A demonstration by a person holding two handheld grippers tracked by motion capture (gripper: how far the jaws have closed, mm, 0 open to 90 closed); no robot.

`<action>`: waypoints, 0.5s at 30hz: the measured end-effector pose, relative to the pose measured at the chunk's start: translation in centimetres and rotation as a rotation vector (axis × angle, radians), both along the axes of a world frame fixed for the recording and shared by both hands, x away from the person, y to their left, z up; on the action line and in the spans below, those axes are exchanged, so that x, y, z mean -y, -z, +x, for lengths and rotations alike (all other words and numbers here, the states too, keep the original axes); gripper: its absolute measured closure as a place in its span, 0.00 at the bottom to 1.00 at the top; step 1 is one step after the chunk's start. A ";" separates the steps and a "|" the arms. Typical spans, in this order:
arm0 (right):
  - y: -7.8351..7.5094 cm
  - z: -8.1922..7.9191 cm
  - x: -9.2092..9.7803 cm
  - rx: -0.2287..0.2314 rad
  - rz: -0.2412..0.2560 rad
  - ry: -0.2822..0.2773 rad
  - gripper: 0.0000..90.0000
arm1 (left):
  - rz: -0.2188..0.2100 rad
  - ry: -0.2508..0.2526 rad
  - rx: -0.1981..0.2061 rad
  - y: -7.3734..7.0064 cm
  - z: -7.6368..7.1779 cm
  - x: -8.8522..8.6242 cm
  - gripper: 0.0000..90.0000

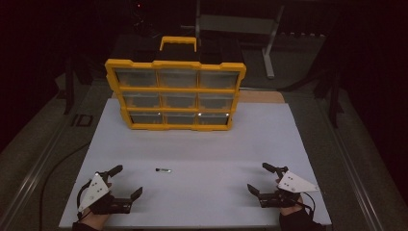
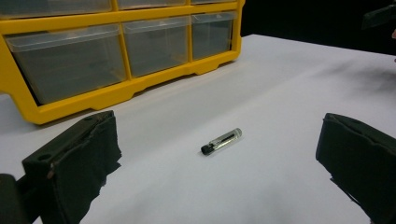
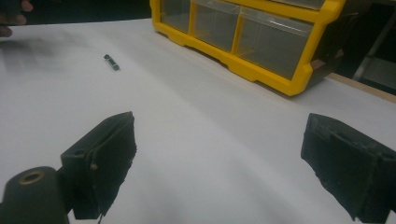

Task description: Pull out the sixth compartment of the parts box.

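The small vial (image 2: 222, 141) lies on the white surface (image 1: 202, 144) just ahead of my left gripper (image 1: 126, 180), between its spread, empty jaws, long axis slanting across them; my right gripper (image 1: 263, 178), also spread, sits well apart.

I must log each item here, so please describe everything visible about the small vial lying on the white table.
The vial is a small, slim tube of clear material with a black cap at one end and something thin and dark inside. It lies flat on its side on the white table, in front of the yellow drawer organizer. Nothing touches it; the open left tool is nearest.
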State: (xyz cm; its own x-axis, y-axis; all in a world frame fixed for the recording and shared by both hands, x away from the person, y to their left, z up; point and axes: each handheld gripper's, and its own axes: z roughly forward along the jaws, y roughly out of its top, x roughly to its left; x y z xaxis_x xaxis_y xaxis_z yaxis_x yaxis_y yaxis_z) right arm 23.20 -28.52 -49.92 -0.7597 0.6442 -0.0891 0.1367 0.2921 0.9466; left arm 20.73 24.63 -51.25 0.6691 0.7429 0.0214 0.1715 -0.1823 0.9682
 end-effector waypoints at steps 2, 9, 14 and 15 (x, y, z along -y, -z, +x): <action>0.0 0.0 -0.1 0.005 -0.005 0.003 0.11 | 0.004 0.002 -0.002 0.0 0.0 0.0 0.00; 0.0 -0.3 -0.2 0.020 -0.030 0.004 0.11 | 0.007 0.006 0.001 -0.1 0.0 0.1 0.00; -0.2 -0.4 -0.1 0.001 -0.015 -0.006 0.11 | -0.006 0.011 -0.009 -0.2 0.0 0.1 0.00; -0.2 -0.4 0.0 0.001 -0.017 -0.003 0.11 | -0.011 0.011 -0.005 -0.2 0.0 0.1 0.00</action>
State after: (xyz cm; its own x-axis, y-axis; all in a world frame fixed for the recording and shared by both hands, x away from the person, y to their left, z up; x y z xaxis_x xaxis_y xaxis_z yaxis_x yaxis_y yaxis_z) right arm 22.82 -28.47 -49.68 -0.7613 0.6406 -0.1005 0.1353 0.3085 0.9415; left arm 20.73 24.55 -51.05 0.6775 0.7355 0.0104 0.1741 -0.1741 0.9692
